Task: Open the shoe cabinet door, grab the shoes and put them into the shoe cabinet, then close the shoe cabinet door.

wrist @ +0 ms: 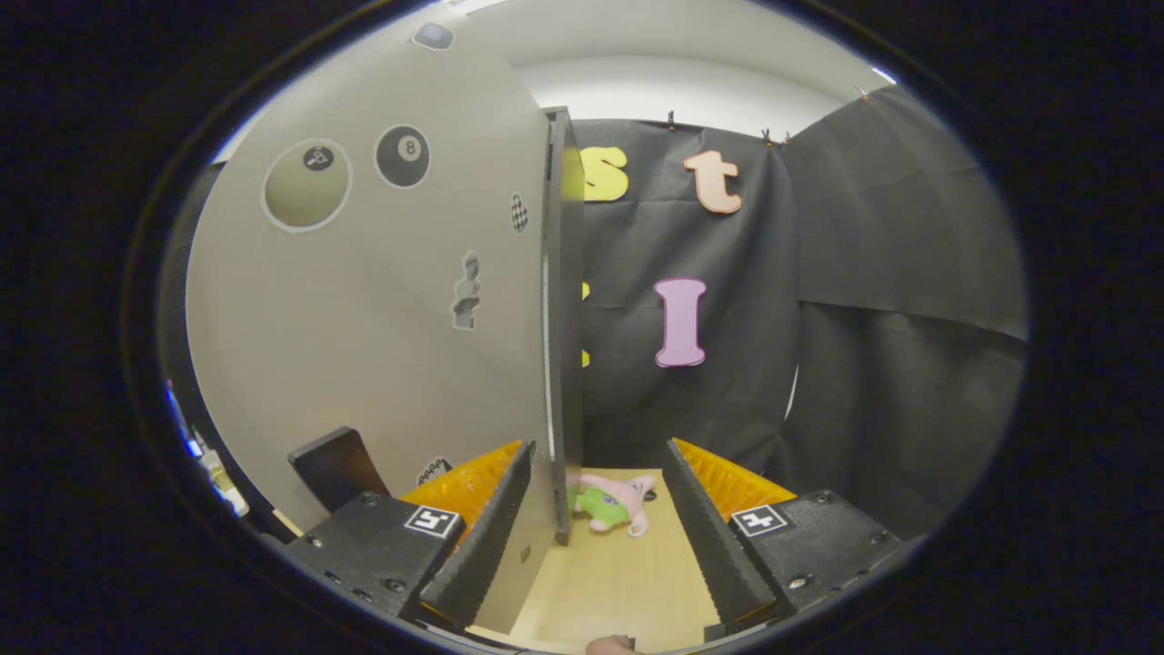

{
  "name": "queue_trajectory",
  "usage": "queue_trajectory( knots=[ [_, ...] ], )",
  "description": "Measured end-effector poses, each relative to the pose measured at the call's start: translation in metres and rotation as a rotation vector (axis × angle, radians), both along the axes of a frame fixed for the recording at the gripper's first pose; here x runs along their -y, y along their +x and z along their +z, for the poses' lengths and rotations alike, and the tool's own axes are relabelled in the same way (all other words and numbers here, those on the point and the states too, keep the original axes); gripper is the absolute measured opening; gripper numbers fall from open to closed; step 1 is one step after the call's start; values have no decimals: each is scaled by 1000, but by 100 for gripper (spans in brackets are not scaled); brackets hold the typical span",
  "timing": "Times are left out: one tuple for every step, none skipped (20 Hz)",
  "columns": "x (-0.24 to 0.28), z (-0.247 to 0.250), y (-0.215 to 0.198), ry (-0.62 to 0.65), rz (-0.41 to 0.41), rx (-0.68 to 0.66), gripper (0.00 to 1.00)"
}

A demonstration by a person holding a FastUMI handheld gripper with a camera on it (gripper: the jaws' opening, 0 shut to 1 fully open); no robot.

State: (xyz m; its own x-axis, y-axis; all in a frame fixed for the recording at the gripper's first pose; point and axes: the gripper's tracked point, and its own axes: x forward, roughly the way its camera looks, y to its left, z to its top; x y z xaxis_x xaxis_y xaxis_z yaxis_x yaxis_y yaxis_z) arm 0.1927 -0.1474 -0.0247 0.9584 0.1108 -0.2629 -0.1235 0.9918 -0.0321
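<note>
The shoe cabinet door [382, 346] is a tall pale panel with round ball stickers, standing just ahead of my left finger [491, 528]. Its dark outer edge [556, 318] runs upright between my fingers, close to the left one and well apart from the right finger [705, 528]. My gripper [597, 446] is open, its fingers wide apart and neither pressing on the door. A dark block-shaped handle [336, 466] sticks out low on the door face, left of my left finger.
A pink and green plush toy [611, 503] lies on the light wooden floor [618, 573] just beyond the door edge, between my fingers. Black cloth [818, 318] walls the booth behind and to the right.
</note>
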Motion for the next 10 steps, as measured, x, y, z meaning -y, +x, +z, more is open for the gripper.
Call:
queue_trajectory(
  knots=[
    [-7, 1, 0, -1, 6, 0, 94],
    [-12, 1, 1, 4, 14, 5, 94],
    [-16, 1, 1, 16, 11, 12, 94],
    [-22, 0, 2, 31, 13, 11, 94],
    [-29, -3, 3, 46, 20, 9, 94],
    [-37, -6, 2, 46, 33, 1, 94],
    [-42, -8, 1, 45, 44, -7, 94],
    [-49, -10, -1, 46, 52, -14, 94],
    [-55, -12, -1, 48, 59, -19, 94],
    [-62, -13, -3, 51, 67, -22, 94]
  ],
)
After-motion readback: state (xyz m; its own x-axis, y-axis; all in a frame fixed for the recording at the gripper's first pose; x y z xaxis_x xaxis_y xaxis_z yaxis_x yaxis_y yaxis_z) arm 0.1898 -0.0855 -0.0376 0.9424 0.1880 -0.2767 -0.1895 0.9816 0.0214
